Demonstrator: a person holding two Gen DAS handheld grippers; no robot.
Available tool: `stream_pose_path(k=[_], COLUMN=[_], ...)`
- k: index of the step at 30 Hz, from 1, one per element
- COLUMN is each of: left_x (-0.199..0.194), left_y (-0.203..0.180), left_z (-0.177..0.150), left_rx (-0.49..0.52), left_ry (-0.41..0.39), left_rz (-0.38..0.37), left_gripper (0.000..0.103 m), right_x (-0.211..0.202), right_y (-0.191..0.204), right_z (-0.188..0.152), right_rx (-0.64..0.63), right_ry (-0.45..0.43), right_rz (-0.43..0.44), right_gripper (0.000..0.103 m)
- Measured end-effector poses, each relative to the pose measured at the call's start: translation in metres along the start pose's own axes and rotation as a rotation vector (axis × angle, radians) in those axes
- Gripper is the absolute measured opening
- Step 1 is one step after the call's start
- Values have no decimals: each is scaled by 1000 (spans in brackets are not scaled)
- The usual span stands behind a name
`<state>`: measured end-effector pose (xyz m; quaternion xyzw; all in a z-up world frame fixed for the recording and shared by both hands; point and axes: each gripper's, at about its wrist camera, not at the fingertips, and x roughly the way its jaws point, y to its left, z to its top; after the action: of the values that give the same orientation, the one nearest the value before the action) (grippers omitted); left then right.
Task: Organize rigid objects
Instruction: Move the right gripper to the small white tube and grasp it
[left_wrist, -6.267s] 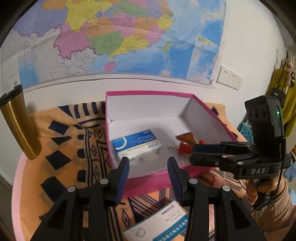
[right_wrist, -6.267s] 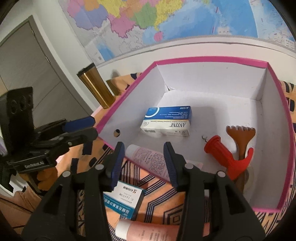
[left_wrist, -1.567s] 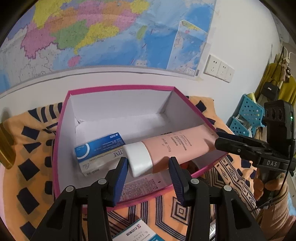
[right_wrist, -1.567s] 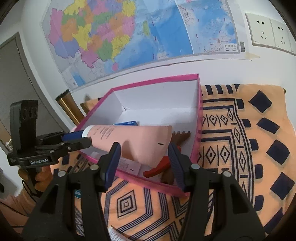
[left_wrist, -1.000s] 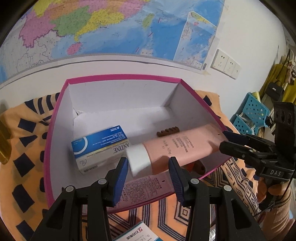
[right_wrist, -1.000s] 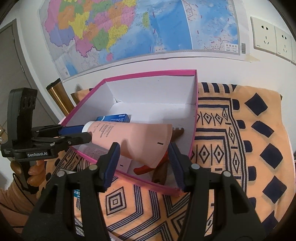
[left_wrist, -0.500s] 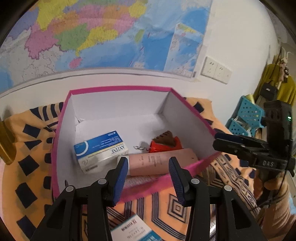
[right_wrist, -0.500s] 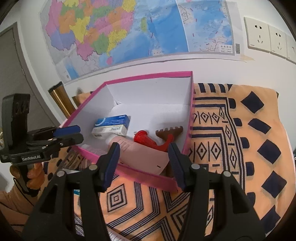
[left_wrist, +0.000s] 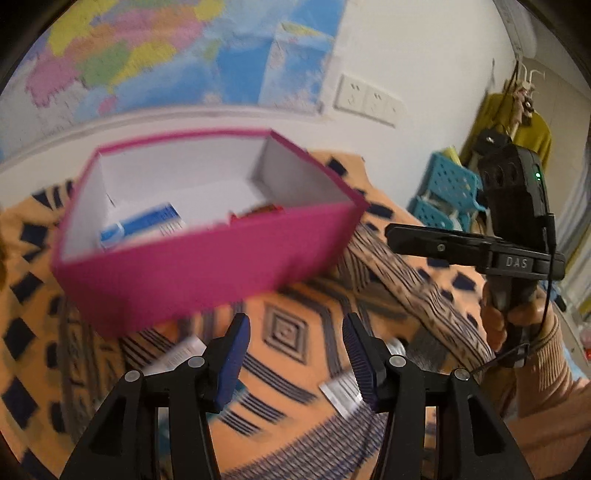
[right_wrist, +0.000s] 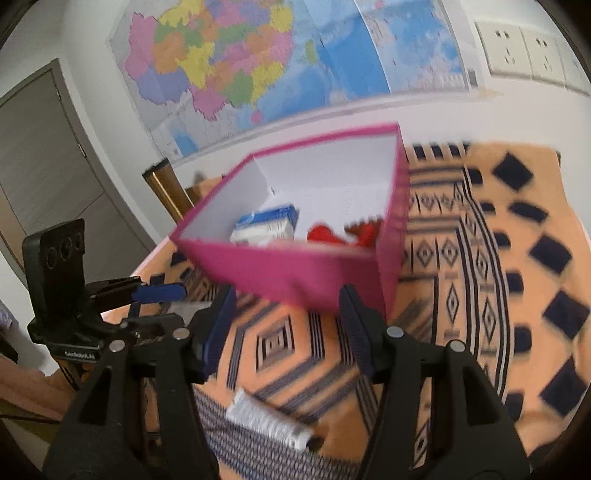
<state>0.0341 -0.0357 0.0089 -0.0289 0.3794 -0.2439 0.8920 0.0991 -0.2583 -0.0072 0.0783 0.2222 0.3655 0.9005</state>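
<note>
The pink box (left_wrist: 192, 280) sits on the patterned orange cloth. It holds a blue-and-white medicine carton (right_wrist: 266, 225), a red corkscrew (right_wrist: 325, 232) and a brown comb-like piece (right_wrist: 365, 223). Its front wall hides the box floor nearest me, and no pink tube shows. My left gripper (left_wrist: 295, 350) hovers over the cloth in front of the box, jaws opening, nothing between them. My right gripper (right_wrist: 286, 325) is near the box's front corner, jaws also opening and empty. The views are motion-blurred.
Small white cartons (left_wrist: 177, 358) (left_wrist: 341, 393) lie on the cloth close to my left fingers. A tube with a white ribbed cap (right_wrist: 269, 424) lies under my right gripper. A gold tumbler (right_wrist: 166, 192) stands behind the box. A map and sockets cover the wall.
A second ago both grippers held the pink tube over the box. It then lay inside. Both grippers have since drawn back and lower, with jaws wider.
</note>
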Motion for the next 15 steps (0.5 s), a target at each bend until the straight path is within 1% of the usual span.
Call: stream_pose_path(k=[3, 8, 11, 15], left_x=[12, 29, 36, 42], left_y=[-4, -13, -17, -21], left_z=[-14, -32, -36, -35], left_rx=[-15, -11, 3, 11], left_ry=[54, 133, 154, 159], left_rz=[-35, -51, -41, -44], left_gripper=[53, 53, 53, 52], right_x=[5, 8, 7, 2], right_y=[-7, -22, -30, -31], right_z=[-20, -57, -75, -93], right_rx=[38, 113, 163, 195], right_ry=[51, 134, 164, 186], right_rz=[-5, -14, -11, 28], right_gripper=[60, 60, 60, 60])
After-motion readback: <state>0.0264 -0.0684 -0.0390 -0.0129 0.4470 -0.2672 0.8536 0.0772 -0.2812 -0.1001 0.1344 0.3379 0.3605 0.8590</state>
